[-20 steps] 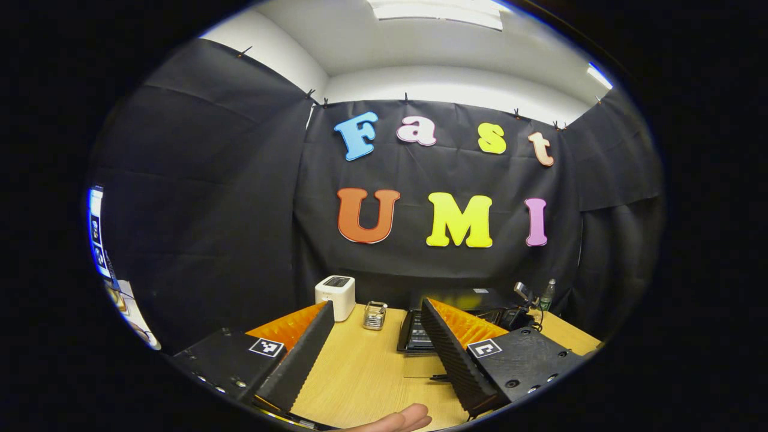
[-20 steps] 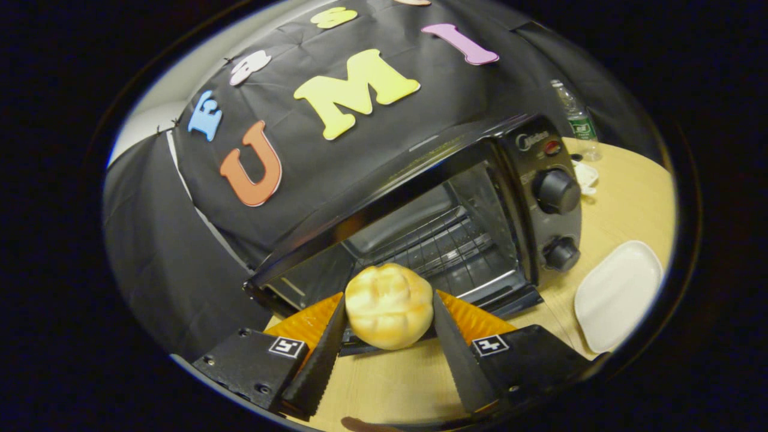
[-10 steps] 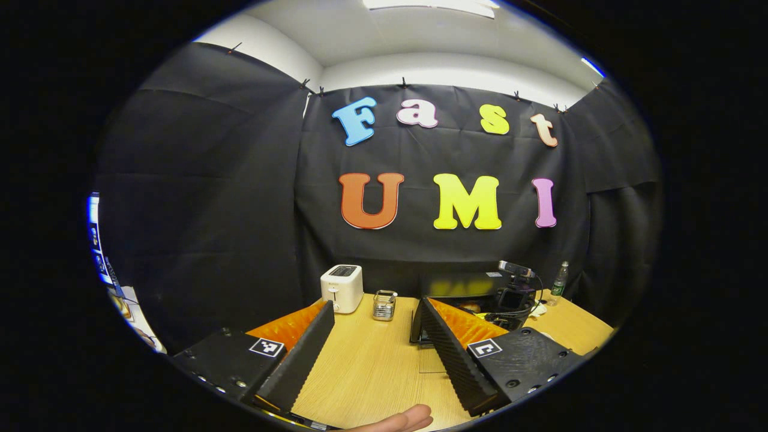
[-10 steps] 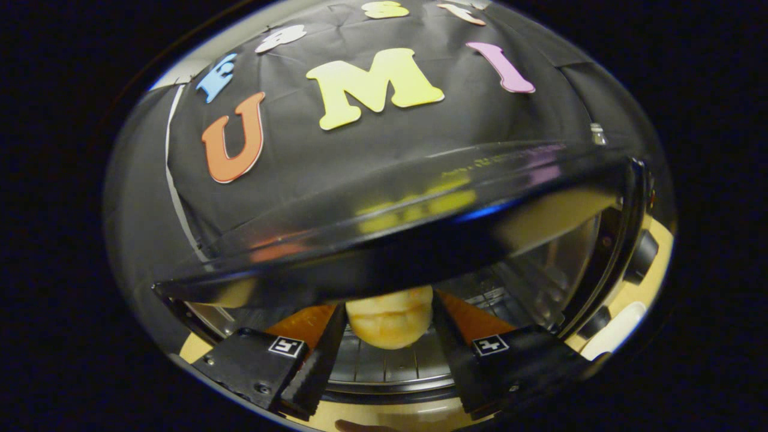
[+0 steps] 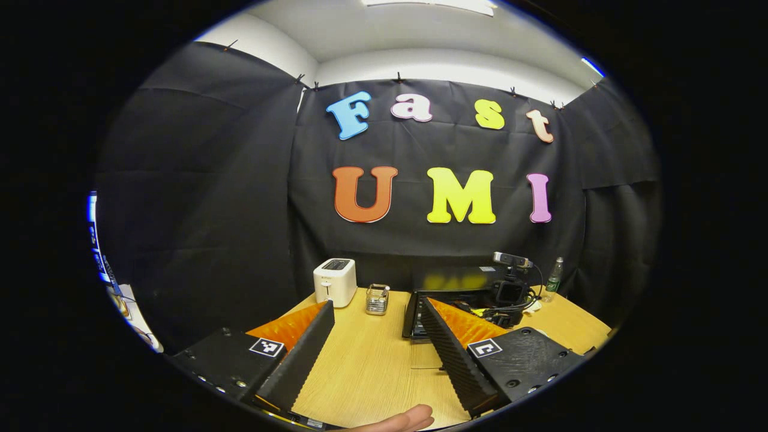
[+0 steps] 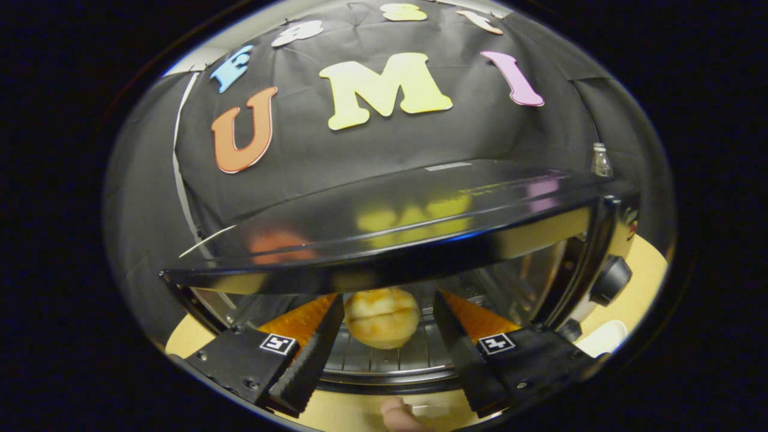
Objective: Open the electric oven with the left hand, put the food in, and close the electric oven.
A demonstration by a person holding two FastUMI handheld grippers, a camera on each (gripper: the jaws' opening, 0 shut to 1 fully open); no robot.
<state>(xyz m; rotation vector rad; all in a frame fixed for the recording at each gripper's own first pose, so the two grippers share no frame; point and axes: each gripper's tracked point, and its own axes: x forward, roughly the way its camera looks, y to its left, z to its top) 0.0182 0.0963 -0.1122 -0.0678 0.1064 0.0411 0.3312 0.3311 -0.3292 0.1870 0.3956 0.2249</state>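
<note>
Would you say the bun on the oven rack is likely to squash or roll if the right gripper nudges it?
The bun looks puffy and creased, so it is probably soft, light and would dent. Its rounded shape suggests it might roll, though the wire rack bars may steady it. The right gripper stands open around it.

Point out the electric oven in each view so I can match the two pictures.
Left gripper view: the electric oven sits small and dark at the far side of the table, right of centre.
Right gripper view: the oven is close up, its dark top spanning the middle of the picture.
Shared landmark: the water bottle, by the oven's right end in both.
</note>
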